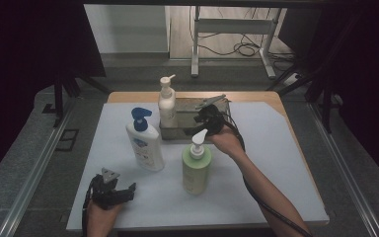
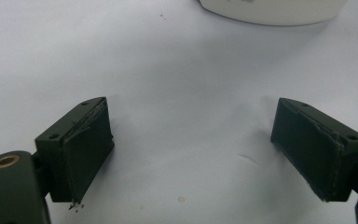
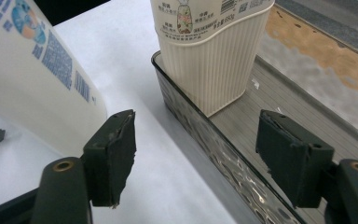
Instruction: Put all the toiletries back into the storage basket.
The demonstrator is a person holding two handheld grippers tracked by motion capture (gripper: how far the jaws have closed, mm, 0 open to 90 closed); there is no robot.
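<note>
A cream pump bottle stands in the left end of a clear rectangular tray at the back of the white mat. My right gripper hangs open over the tray's near wall, nothing between its jaws. A white bottle with a blue pump stands left of the tray. A green bottle with a white pump stands in front of the tray. My left gripper rests open on the mat near the front left, the white bottle's base ahead of it.
The white mat covers a wooden table. A cable trails from the right gripper along the forearm. Dark curtains flank the table, and a white frame stand is on the floor behind.
</note>
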